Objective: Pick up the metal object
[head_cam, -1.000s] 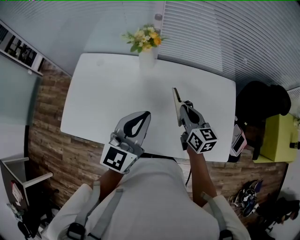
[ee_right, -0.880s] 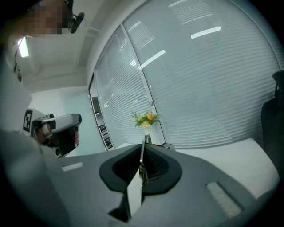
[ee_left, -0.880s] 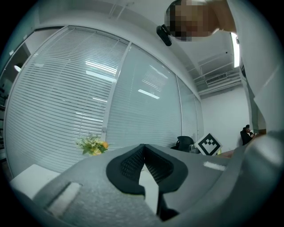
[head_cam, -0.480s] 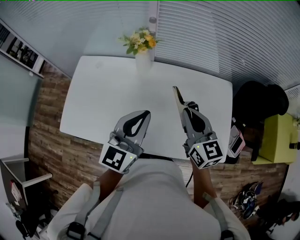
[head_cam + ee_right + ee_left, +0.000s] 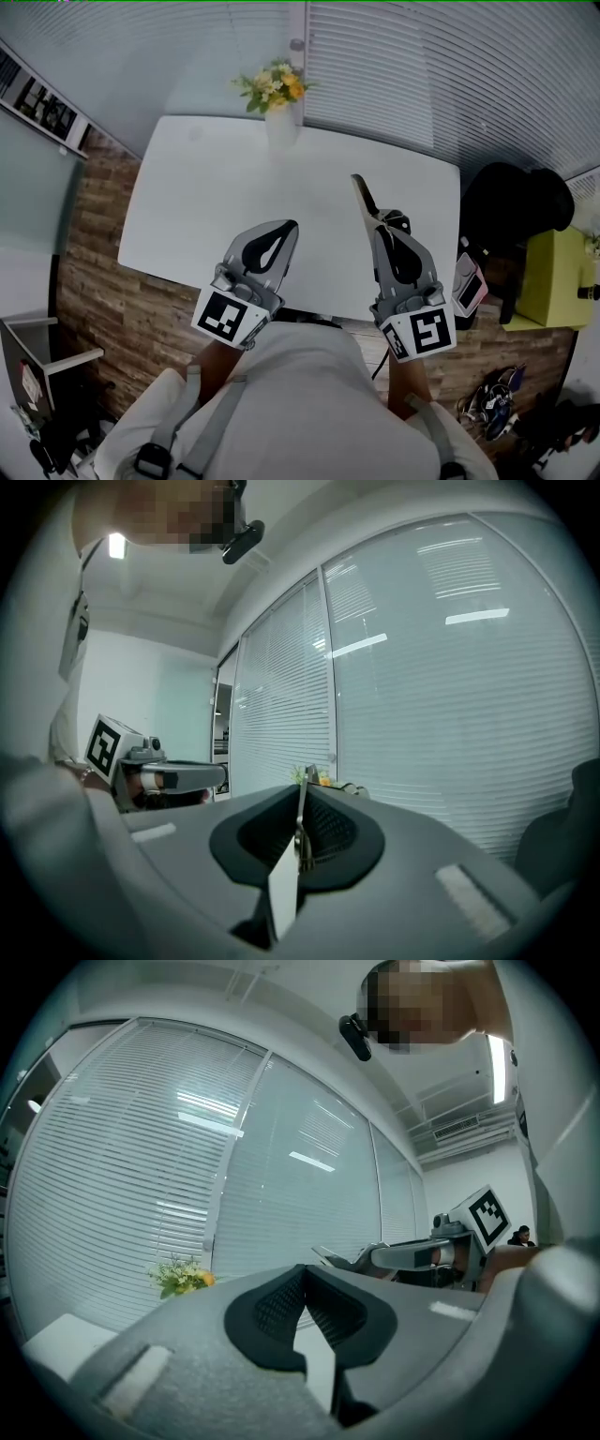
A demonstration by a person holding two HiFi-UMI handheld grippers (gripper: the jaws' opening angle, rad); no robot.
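Note:
The metal object (image 5: 364, 198) is a thin flat strip that sticks out forward from my right gripper (image 5: 380, 221), which is shut on it above the white table (image 5: 206, 187). In the right gripper view the strip (image 5: 300, 810) stands on edge, pinched between the dark pads. My left gripper (image 5: 284, 230) hovers over the table's near edge to the left, shut with nothing in it. In the left gripper view its jaws (image 5: 302, 1277) meet at the tip, and the right gripper (image 5: 412, 1258) with the strip (image 5: 328, 1257) shows beyond.
A white vase of yellow flowers (image 5: 278, 98) stands at the table's far edge, before window blinds. A pink-and-white device (image 5: 469, 283) sits off the table's right end, near a dark chair (image 5: 516, 206) and a yellow-green box (image 5: 553, 277). Shoes (image 5: 497, 398) lie on the floor.
My right gripper has drawn back toward my body with the metal strip still held. The left gripper has hardly moved.

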